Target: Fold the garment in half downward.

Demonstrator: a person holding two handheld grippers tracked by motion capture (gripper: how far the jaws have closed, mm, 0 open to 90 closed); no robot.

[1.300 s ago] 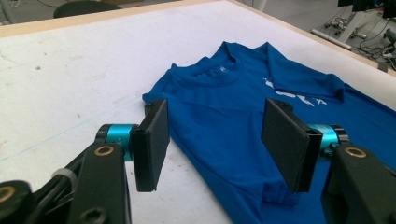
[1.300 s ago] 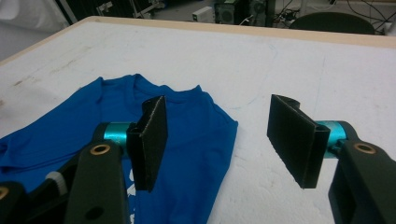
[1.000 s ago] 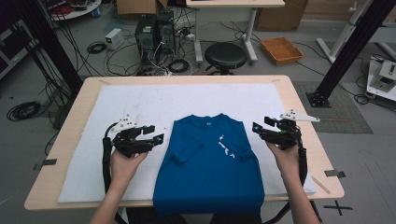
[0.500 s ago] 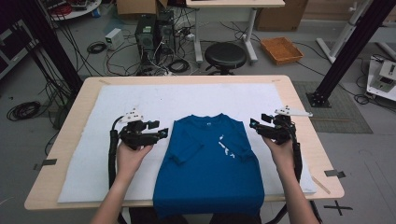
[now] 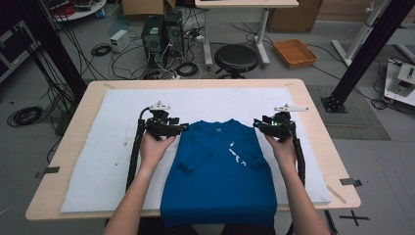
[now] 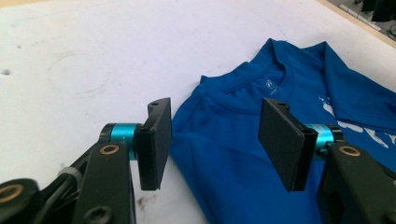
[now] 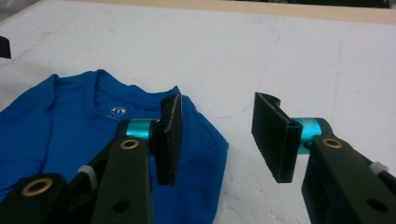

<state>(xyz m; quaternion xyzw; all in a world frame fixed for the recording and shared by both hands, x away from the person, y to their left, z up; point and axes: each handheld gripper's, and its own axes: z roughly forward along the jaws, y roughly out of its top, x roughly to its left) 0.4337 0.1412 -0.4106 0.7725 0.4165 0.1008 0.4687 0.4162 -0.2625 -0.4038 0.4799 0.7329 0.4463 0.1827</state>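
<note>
Shirt [image 5: 220,181], blue with white print, lies flat on the white mat [image 5: 98,166] at the table's [image 5: 63,147] near middle, collar away from the person, sleeves folded inward, its hem over the near edge. Both grippers have moved inward and up toward the shoulders since 1 second ago. Left gripper [image 6: 215,140] now straddles the left shoulder edge, jaws apart and just closing a little, pads not pressing cloth. Right gripper [image 7: 217,135] stands over the right shoulder corner, jaws released but narrowing, nothing pinched.
</note>
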